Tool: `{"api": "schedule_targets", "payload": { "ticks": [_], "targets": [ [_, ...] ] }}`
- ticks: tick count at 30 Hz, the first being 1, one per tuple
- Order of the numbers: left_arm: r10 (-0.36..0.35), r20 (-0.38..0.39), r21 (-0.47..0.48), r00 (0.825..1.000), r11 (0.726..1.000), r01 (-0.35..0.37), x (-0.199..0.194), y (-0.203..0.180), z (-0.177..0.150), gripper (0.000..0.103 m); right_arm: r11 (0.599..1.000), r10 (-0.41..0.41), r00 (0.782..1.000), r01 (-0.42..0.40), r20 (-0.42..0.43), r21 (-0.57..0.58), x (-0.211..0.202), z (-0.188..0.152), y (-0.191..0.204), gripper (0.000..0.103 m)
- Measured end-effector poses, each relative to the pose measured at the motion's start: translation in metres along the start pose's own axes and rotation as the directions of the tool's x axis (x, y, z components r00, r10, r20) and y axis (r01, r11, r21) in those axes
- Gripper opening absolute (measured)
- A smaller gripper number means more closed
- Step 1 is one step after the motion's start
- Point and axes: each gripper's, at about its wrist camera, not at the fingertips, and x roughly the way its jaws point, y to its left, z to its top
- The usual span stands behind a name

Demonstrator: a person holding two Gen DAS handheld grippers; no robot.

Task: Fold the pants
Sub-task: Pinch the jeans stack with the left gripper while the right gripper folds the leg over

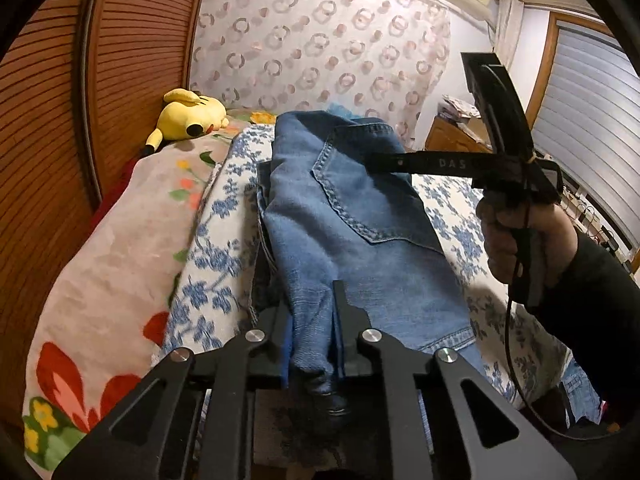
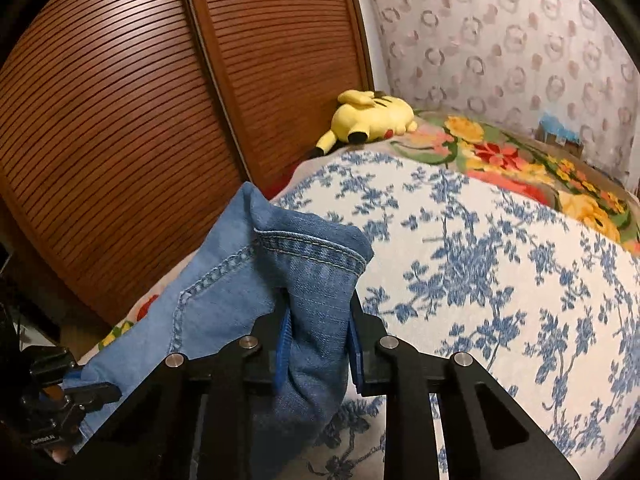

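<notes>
Gripping denim in both jaws: my left gripper (image 1: 316,340) and right gripper (image 2: 320,336) clamp the jeans (image 1: 352,216), partly folded toward twelve o'clock on the bed (image 2: 500,260); more folds likely remain.

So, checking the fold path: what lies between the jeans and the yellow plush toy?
In the left wrist view, only bedding separates the jeans from the yellow plush toy: the blue-flowered sheet and the floral blanket. Nothing else lies there.

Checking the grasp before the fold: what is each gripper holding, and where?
Both hold the jeans. The left gripper pinches a bunched fold at their near end; the right gripper pinches denim just below a stitched hem.
</notes>
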Motion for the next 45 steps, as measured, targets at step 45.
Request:
{"api": "schedule_targets", "payload": {
  "ticks": [45],
  "targets": [
    [0.085,-0.013,0.12,0.996,0.989,-0.083,0.083,0.021,0.106,0.016,0.998,-0.024,0.996,0.029,0.08,-0.053,0.092,0.099,-0.07,0.024]
  ]
}}
